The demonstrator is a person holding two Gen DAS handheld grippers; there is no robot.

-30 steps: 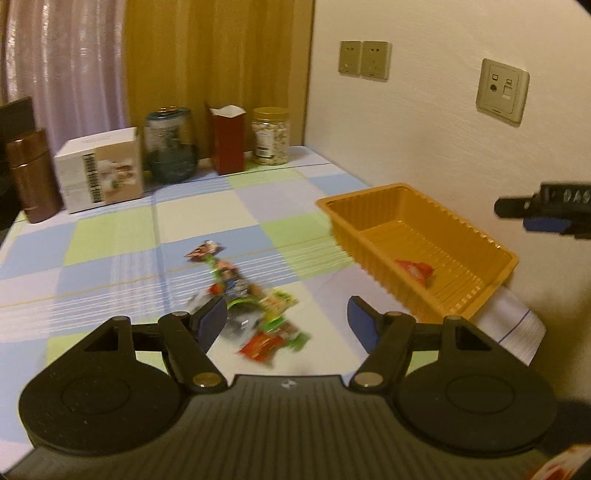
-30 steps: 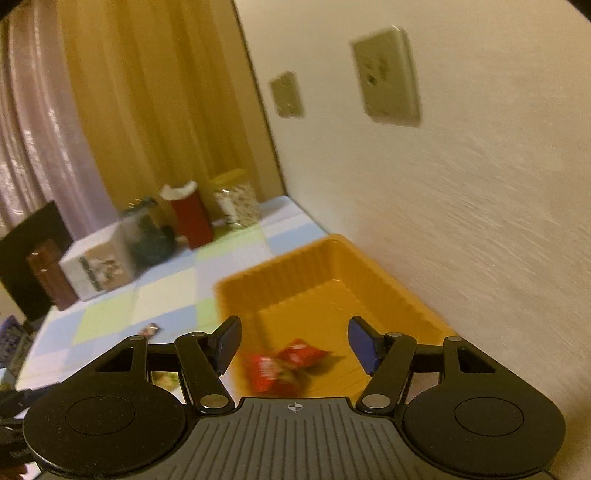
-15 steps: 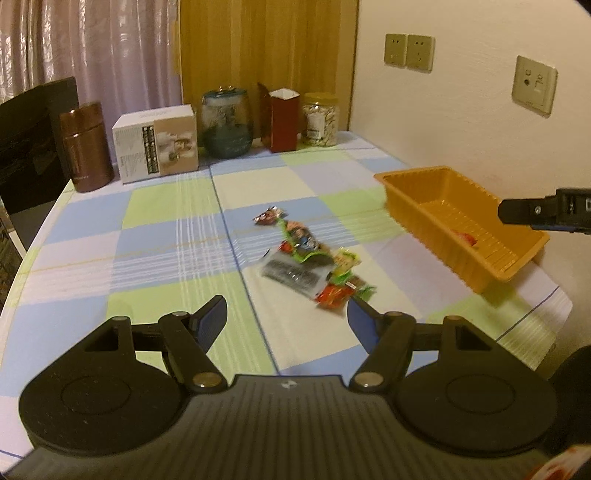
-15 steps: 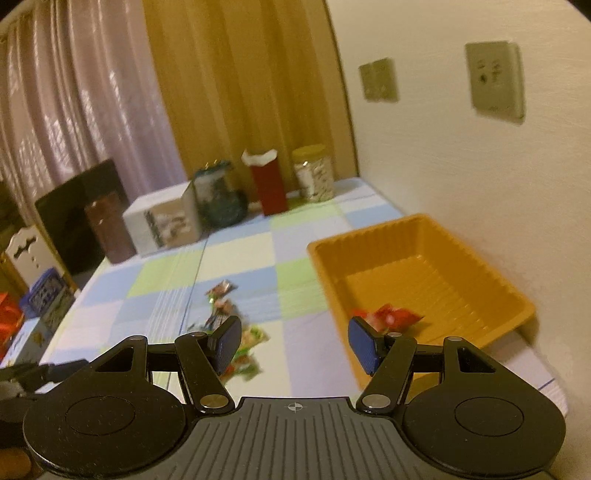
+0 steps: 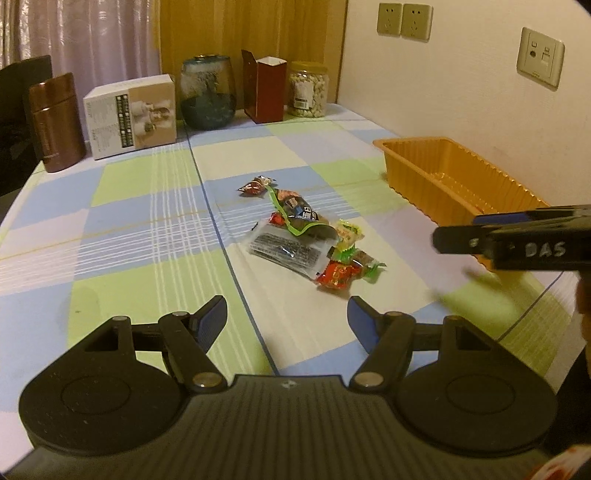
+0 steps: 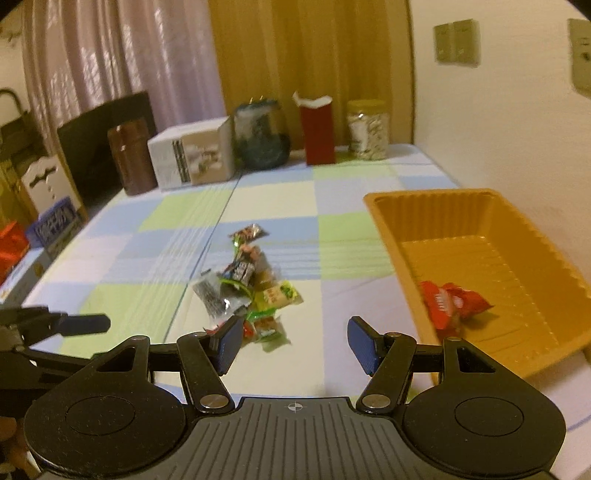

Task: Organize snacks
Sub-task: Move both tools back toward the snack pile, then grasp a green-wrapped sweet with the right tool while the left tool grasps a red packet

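A heap of small snack packets (image 5: 306, 236) (image 6: 251, 291) lies in the middle of the checked tablecloth. An orange tray (image 5: 436, 188) (image 6: 476, 218) stands at the right by the wall, and a red packet (image 6: 448, 301) lies inside it. My left gripper (image 5: 287, 320) hovers open and bare above the cloth, short of the heap. My right gripper (image 6: 293, 343) is also open with nothing between its blue pads, just short of the heap's near end and left of the tray. The right gripper's fingers (image 5: 517, 240) show side-on in the left wrist view.
Along the back edge stand a brown flask (image 5: 53, 122), a white box (image 5: 131, 114), a glass jar (image 5: 208, 98), a red carton (image 5: 267, 90) and a nut jar (image 5: 308, 90). A wall with sockets (image 5: 404, 20) borders the right side. Crates (image 6: 55, 221) sit beyond the table's left edge.
The right gripper swung left from over the tray, leaving the red packet lying inside it, and now faces the snack heap. The left gripper drew back and sank a little.
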